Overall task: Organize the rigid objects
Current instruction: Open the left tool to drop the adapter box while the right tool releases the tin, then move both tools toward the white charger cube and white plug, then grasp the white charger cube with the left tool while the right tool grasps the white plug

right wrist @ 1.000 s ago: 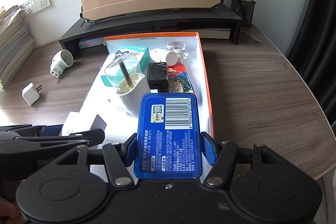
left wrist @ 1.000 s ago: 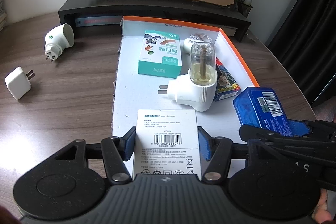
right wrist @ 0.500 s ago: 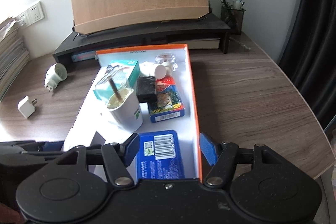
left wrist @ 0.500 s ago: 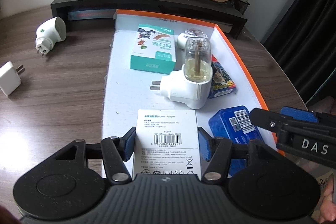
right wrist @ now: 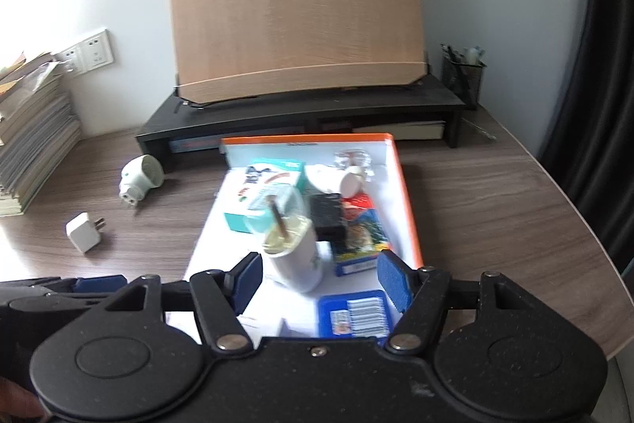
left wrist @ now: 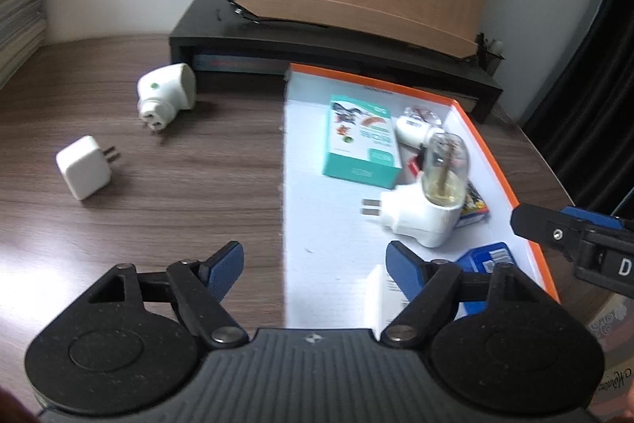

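Observation:
My left gripper (left wrist: 313, 264) hangs over the near left edge of the white, orange-rimmed tray (left wrist: 495, 161). Its jaws are opening and nothing is between them. The white power adapter box (left wrist: 382, 298) lies in the tray, partly hidden behind the right finger. My right gripper (right wrist: 320, 276) hovers above the tray's (right wrist: 408, 201) near end with its jaws also opening and nothing between them. The blue box (right wrist: 354, 312) lies flat in the tray below it. A white plug-in diffuser with a clear bottle (left wrist: 428, 209) and a teal box (left wrist: 362, 141) sit further in.
On the wooden table, left of the tray, lie a round white plug (left wrist: 166, 96) and a square white charger (left wrist: 85, 171). A black monitor riser (right wrist: 301, 114) carrying a wooden board stands behind the tray. A stack of books (right wrist: 31, 141) stands at the far left and a pen holder (right wrist: 461, 76) at the back right.
My left gripper let go of the white adapter box, spread its jaws and swung left. My right gripper released the blue box into the tray and lifted away from it.

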